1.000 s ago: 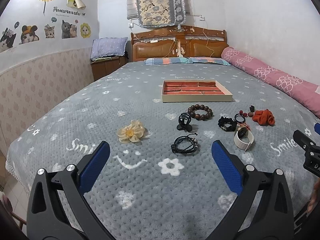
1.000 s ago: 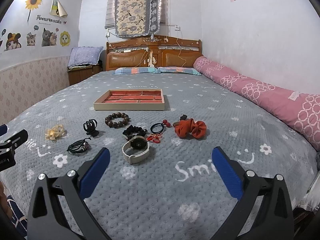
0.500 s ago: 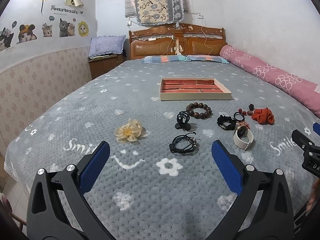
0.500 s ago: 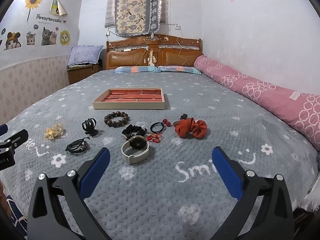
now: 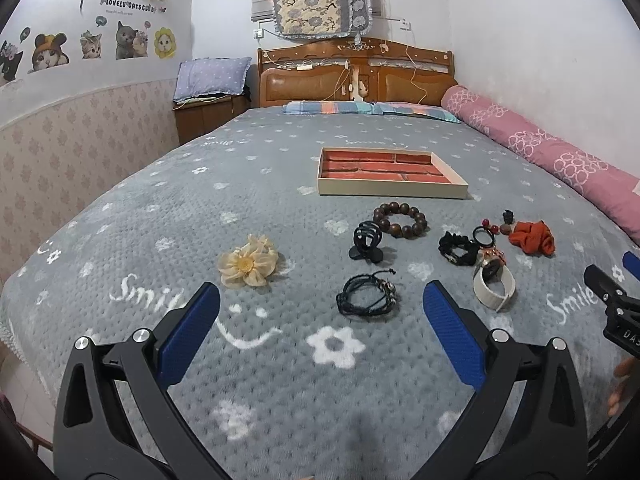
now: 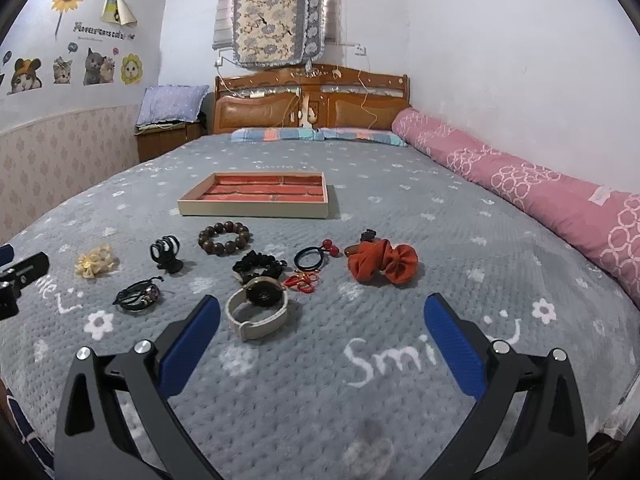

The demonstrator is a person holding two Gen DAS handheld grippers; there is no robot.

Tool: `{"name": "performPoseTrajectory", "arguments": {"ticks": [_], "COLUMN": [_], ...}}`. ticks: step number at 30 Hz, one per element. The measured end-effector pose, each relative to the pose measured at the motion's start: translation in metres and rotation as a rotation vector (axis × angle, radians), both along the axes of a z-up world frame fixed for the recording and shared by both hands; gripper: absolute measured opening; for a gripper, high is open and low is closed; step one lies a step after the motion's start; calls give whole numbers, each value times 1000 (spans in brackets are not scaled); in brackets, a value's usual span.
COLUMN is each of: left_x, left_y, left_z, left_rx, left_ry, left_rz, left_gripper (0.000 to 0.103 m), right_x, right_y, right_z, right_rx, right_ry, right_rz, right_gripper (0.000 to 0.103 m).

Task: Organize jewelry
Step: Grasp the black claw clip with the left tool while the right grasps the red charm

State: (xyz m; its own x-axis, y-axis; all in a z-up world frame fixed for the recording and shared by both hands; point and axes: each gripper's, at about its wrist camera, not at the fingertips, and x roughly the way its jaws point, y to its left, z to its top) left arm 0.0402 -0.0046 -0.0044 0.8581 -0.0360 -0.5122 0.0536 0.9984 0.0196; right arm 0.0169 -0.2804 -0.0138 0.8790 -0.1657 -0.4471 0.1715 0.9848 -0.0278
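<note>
Still pre-grasp: both hand-held grippers, left [image 5: 320, 312] & right [image 6: 322, 314], wide open, empty. Jewelry scattered just ahead on bed; tray [image 5: 392, 191] beyond. Next: close on black cord bracelet [image 5: 366, 295].

Blanket [image 5: 280, 380] reads "Smile"; wall sticker [image 5: 128, 9] "LOVELY CATS CLUB".

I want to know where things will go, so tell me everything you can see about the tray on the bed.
The tray is a shallow rectangle with pale cream outer walls and a red, velvety-looking lining split by low dividers into several compartments. It lies flat on the grey blanket, beyond the row of jewelry, the wooden bead bracelet nearest but apart from it. All visible compartments look empty. Nothing touches it but the blanket.
</note>
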Motion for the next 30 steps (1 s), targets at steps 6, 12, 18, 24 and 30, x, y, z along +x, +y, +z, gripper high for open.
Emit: {"name": "performPoseTrajectory", "arguments": {"ticks": [6, 12, 18, 24, 30], "left_x": [26, 55, 96, 133, 161], "left_y": [-3, -12, -23, -27, -38], "left_z": [-1, -4, -12, -30, -48], "left_rx": [13, -4, -2, -22, 27], "left_ry": [46, 86, 135, 207, 246], "left_rz": [-9, -36, -53, -64, -80], "left_gripper": [98, 98, 98, 97, 92], "right_x": [33, 57, 96, 137, 167], "right_y": [-9, -16, -26, -31, -36], "right_z": [-8, -5, -5, -26, -53], "right_rx": [-7, -24, -3, 38, 99], "right_ry": [124, 112, 149, 228, 313], "right_rz": [3, -26, 2, 32, 71], "right_gripper": [99, 99, 99, 92, 73]}}
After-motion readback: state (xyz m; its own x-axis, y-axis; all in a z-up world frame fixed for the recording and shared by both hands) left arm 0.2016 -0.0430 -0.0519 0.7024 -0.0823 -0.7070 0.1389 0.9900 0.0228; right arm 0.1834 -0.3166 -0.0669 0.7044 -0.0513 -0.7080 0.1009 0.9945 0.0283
